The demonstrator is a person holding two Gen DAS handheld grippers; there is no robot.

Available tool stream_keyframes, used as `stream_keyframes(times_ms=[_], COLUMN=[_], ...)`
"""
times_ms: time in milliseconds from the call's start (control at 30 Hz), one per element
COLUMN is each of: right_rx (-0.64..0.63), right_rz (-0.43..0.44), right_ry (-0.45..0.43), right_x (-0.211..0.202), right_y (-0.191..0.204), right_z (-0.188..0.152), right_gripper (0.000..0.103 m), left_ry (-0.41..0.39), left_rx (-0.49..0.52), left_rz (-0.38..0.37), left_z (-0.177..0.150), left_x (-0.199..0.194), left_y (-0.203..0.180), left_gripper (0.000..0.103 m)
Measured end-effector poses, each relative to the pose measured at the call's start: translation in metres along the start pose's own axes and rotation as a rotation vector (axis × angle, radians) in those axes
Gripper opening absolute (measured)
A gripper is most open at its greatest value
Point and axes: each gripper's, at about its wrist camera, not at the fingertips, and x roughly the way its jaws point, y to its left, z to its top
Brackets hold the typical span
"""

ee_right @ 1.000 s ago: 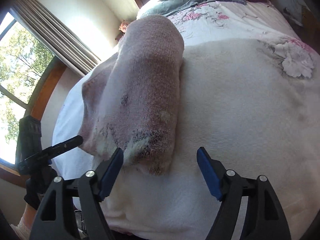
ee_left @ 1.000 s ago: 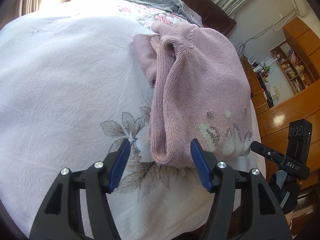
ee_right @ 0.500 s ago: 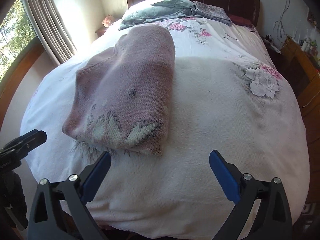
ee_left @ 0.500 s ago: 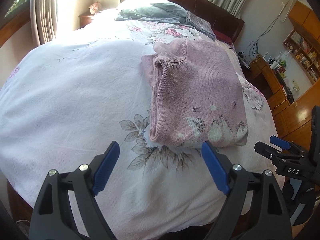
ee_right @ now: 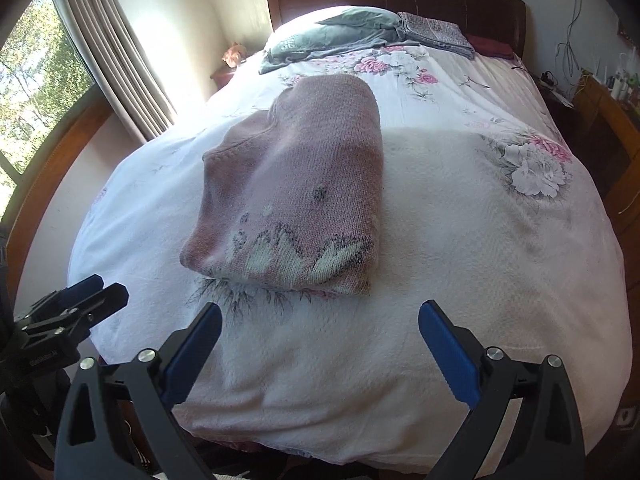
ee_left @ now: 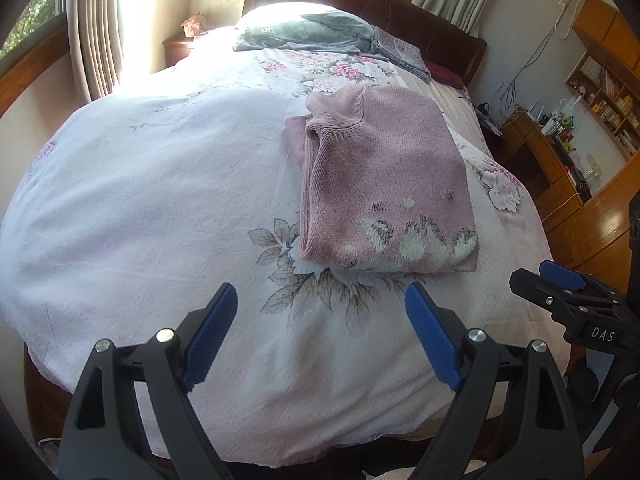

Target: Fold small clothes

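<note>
Now pink sweater (ee_left: 384, 184) lies folded flat on floral bedspread (ee_left: 140, 200), toward near edge of bed. Left gripper (ee_left: 320, 340) wide apart, empty, hovering near of sweater, not touching. Right gripper (ee_right: 320, 352) likewise spread, empty, near sweater's hem. Grey pillow (ee_right: 332, 36) at far headboard.

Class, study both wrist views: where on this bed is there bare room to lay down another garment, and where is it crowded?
Free: the wide stretch of bedspread between the folded pink sweater and the curtain-side edge; the strip on the sweater's other side; the band before both open grippers. Crowded: the headboard end, with grey bedding.
</note>
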Motion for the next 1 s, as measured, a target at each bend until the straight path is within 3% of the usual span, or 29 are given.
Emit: stream_keyframes(times_ms=[467, 800, 1000], right_rx=[-0.011, -0.062, -0.060], right_rz=[-0.051, -0.120, -0.119], right_ry=[-0.034, -0.040, -0.034], right_x=[-0.015, -0.011, -0.007], right_y=[0.006, 0.015, 0.015], right_z=[0.000, -0.003, -0.001], right_gripper=[0.099, 0.099, 0.099], left_ry=[-0.023, -0.015, -0.006], left_rx=[0.022, 0.026, 0.024], left_rz=[0.055, 0.065, 0.072], left_z=[-0.008, -0.007, -0.007], left_x=[-0.021, -0.020, -0.018], left_y=[-0.005, -0.004, -0.003], left_gripper=[0.088, 0.088, 0.088])
